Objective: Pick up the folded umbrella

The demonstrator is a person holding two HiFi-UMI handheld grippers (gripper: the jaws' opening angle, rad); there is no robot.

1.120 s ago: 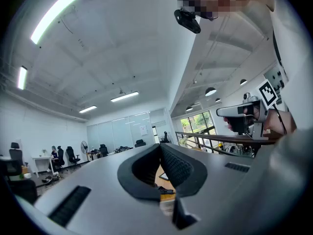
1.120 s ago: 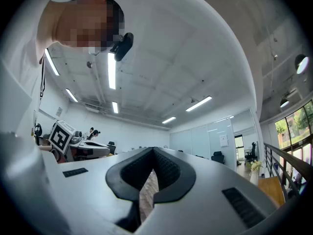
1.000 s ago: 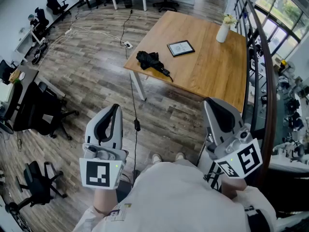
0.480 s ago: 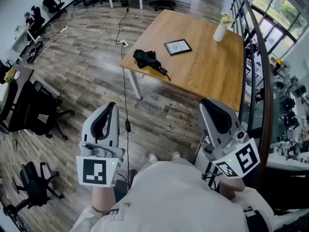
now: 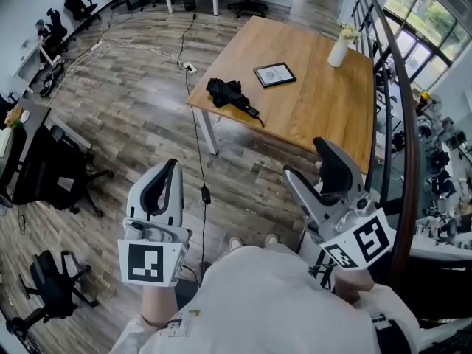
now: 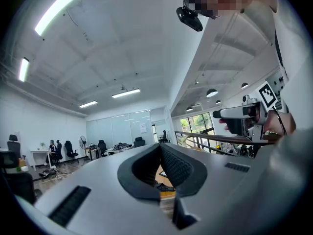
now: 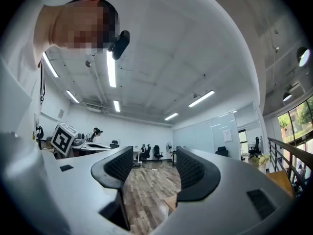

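The folded black umbrella [image 5: 230, 94] lies near the left corner of the wooden table [image 5: 317, 116], its handle pointing right. Both grippers hang over the floor well short of the table, apart from the umbrella. My left gripper [image 5: 171, 169] is shut with nothing in it. In the left gripper view its jaws [image 6: 159, 150] meet at the tips, and the umbrella [image 6: 164, 186] shows small below them. My right gripper [image 5: 308, 161] has its jaws opening, and only floor shows between them in the right gripper view [image 7: 154, 163].
A tablet [image 5: 275, 74] and a white vase with flowers [image 5: 340, 49] stand on the table beyond the umbrella. A black cable [image 5: 199, 161] runs across the wood floor towards me. Office chairs [image 5: 55, 172] stand at the left and a railing [image 5: 404, 131] at the right.
The right gripper's jaws have gone from shut to spread apart. The left gripper stays shut. Both hands have shifted only a little.
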